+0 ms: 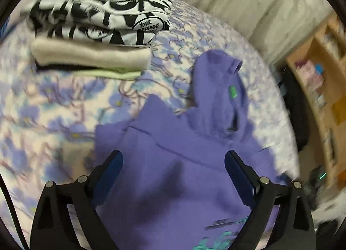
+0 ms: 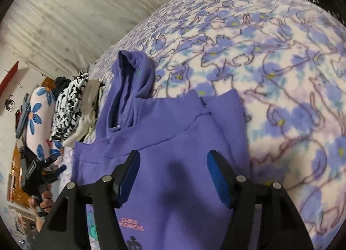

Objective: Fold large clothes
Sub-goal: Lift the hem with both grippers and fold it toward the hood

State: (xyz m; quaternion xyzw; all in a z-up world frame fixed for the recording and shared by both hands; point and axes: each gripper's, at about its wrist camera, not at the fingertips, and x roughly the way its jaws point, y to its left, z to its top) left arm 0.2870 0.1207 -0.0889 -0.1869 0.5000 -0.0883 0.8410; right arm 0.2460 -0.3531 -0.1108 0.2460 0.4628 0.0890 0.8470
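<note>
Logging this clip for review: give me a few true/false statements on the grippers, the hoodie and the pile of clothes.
1. Both hand-held grippers, left and right, are open. True.
2. The hoodie is red. False: it is purple.
3. The hoodie lies on a floral blanket. True.
4. The stack of folded clothes has a black-and-white printed garment on top. True.
5. The right hand-held gripper is clamped on the hood. False: its fingers stand apart over the hoodie's body, gripping nothing.
</note>
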